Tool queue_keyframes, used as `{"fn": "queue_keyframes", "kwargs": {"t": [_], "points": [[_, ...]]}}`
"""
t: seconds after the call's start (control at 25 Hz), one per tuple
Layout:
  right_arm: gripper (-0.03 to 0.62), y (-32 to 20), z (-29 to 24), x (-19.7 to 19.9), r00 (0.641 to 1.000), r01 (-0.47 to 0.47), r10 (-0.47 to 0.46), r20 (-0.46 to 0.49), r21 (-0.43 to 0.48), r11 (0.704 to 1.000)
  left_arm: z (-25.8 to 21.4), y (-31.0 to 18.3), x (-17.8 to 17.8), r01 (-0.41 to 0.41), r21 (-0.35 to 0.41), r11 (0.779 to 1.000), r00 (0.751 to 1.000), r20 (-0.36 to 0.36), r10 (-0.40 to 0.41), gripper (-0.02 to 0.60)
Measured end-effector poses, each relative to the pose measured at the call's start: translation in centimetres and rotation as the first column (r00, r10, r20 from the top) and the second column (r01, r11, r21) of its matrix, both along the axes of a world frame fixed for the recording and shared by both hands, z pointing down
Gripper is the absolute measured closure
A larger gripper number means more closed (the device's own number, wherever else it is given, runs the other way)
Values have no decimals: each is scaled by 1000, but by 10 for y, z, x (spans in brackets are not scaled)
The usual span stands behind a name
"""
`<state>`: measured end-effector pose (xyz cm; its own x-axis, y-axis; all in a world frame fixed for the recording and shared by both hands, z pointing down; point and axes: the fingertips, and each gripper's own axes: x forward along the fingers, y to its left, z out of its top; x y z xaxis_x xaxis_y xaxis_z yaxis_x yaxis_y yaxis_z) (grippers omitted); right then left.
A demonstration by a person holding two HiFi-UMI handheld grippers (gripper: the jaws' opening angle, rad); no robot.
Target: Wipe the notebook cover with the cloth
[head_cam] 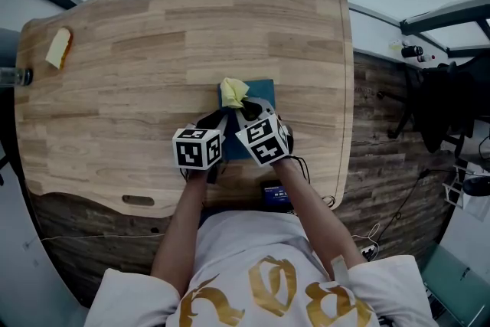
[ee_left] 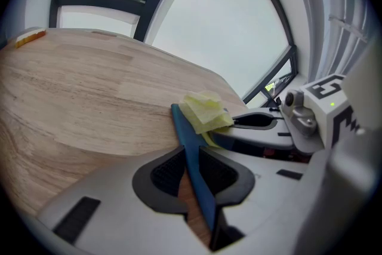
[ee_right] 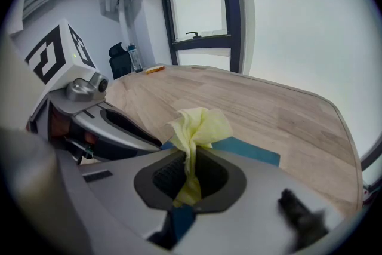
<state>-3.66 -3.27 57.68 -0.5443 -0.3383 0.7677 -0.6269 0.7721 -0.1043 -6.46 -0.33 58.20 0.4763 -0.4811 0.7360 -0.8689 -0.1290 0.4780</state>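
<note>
A blue notebook (head_cam: 259,90) lies on the wooden table near its front edge, mostly hidden under both grippers. My left gripper (head_cam: 219,119) is shut on the notebook's left edge; in the left gripper view the blue cover (ee_left: 192,155) runs edge-on between the jaws (ee_left: 194,173). My right gripper (head_cam: 243,112) is shut on a crumpled yellow cloth (head_cam: 233,92). In the right gripper view the cloth (ee_right: 197,128) sticks up out of the jaws (ee_right: 190,175) over the blue notebook (ee_right: 253,151). The cloth (ee_left: 206,112) rests on the cover just right of my left gripper.
The wooden table (head_cam: 153,50) spreads wide to the left and back. A yellow sponge-like piece (head_cam: 59,47) lies at the far left corner, by a dark object (head_cam: 15,76) at the edge. A small blue device (head_cam: 274,194) lies at the front edge. A chair (head_cam: 448,99) stands at right.
</note>
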Motion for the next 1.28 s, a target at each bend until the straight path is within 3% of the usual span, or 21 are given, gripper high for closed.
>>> {"fn": "queue_keyframes", "kwargs": {"t": [0.64, 1.28], "points": [[557, 27, 0, 8, 1000, 25, -26, -11, -20, 999, 1, 1, 0, 1, -2, 1000, 1000, -2, -1, 500], [557, 95, 1, 15, 997, 74, -75, -8, -119, 990, 2, 2, -1, 2, 1, 1000, 1000, 3, -2, 500]]}}
